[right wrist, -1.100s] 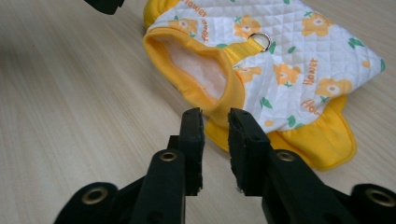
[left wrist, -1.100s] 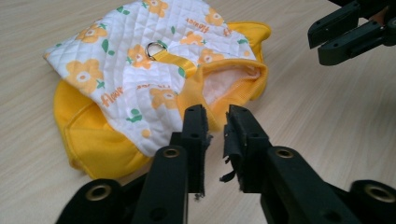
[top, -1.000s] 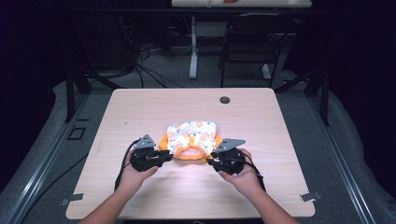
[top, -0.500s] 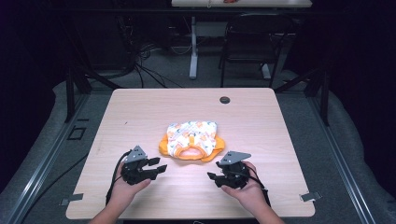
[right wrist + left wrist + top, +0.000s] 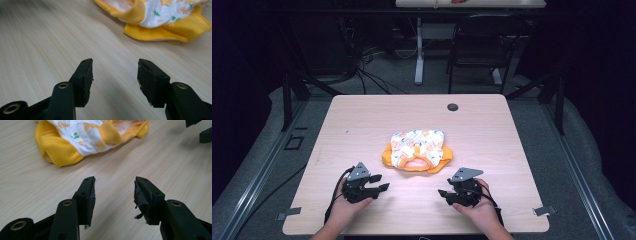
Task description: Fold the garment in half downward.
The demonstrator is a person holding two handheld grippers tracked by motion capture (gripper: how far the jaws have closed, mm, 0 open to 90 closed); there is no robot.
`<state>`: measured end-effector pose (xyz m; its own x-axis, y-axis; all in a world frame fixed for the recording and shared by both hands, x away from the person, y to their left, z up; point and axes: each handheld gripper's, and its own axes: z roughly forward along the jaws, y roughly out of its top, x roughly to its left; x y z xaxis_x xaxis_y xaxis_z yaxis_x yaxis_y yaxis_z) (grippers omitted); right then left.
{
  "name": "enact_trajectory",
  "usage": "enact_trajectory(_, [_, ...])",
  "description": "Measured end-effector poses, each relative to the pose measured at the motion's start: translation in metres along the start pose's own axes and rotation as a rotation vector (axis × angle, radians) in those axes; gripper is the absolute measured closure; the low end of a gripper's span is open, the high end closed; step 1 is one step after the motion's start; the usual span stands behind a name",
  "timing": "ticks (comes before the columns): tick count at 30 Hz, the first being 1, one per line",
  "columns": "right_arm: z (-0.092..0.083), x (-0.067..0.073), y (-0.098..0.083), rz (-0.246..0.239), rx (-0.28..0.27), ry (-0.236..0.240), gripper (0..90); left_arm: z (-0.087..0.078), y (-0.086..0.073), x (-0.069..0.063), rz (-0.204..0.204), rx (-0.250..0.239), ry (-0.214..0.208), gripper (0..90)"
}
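A small folded garment point(image 5: 418, 149), white with orange and green print and orange-yellow trim, lies at the middle of the wooden table point(image 5: 362, 120). My left gripper point(image 5: 381, 183) rests near the front edge, left of and below the garment, open and holding nothing. My right gripper point(image 5: 443, 193) sits at the front right, also open and holding nothing. In the left gripper view the garment point(image 5: 82, 137) lies ahead of the parted jaws point(image 5: 115, 195), apart from them. In the right gripper view the garment point(image 5: 160, 15) lies beyond at upper right, and my right gripper point(image 5: 115, 75) stands off it.
A round dark grommet point(image 5: 453, 107) sits in the table near its far edge. Beyond the table stand a black chair point(image 5: 482, 45), a desk leg point(image 5: 419, 50) and floor cables point(image 5: 367, 75). Small metal brackets point(image 5: 544, 210) mark the table's front corners.
Both grippers have let go of the garment and drawn back toward the table's front edge, spreading apart. The garment stays in the middle.
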<state>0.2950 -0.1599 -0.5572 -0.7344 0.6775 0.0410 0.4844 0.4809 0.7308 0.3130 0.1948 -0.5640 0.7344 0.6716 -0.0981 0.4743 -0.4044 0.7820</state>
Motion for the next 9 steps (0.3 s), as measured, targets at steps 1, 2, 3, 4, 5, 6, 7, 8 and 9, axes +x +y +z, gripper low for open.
enact_trajectory(1, [0.0018,-0.0009,-0.0013,-0.006,0.013,-0.008,45.5,0.0009,-0.0004,0.0003,0.003,0.005,0.005,50.9])
enact_trajectory(2, [0.0043,-0.0011,-0.0028,0.001,0.013,-0.017,45.5,0.0016,-0.0007,0.0005,0.007,0.009,0.011,50.8])
enact_trajectory(3, [0.0057,-0.0025,-0.0037,-0.003,0.024,-0.015,45.5,0.0021,-0.0008,0.0002,0.012,0.011,0.025,50.7])
enact_trajectory(4, [0.0076,-0.0032,-0.0048,0.000,0.025,-0.017,45.5,0.0026,-0.0009,0.0002,0.014,0.015,0.019,50.6])
enact_trajectory(5, [0.0089,-0.0040,-0.0054,-0.002,0.030,-0.025,45.5,0.0026,-0.0002,0.0004,0.030,0.024,0.025,50.5])
enact_trajectory(6, [0.0094,-0.0044,-0.0058,-0.006,0.029,-0.033,45.5,0.0023,0.0006,0.0004,0.048,0.023,0.040,50.4])
enact_trajectory(7, [0.0095,-0.0048,-0.0062,-0.001,0.025,-0.038,45.4,0.0017,0.0013,0.0005,0.058,0.023,0.047,50.0])
enact_trajectory(8, [0.0097,-0.0055,-0.0065,0.002,0.013,-0.035,45.3,0.0014,0.0018,0.0010,0.068,0.020,0.051,49.3])
enact_trajectory(9, [0.0087,-0.0061,-0.0067,0.001,0.014,-0.040,45.3,0.0014,0.0018,0.0010,0.068,0.020,0.051,48.9])
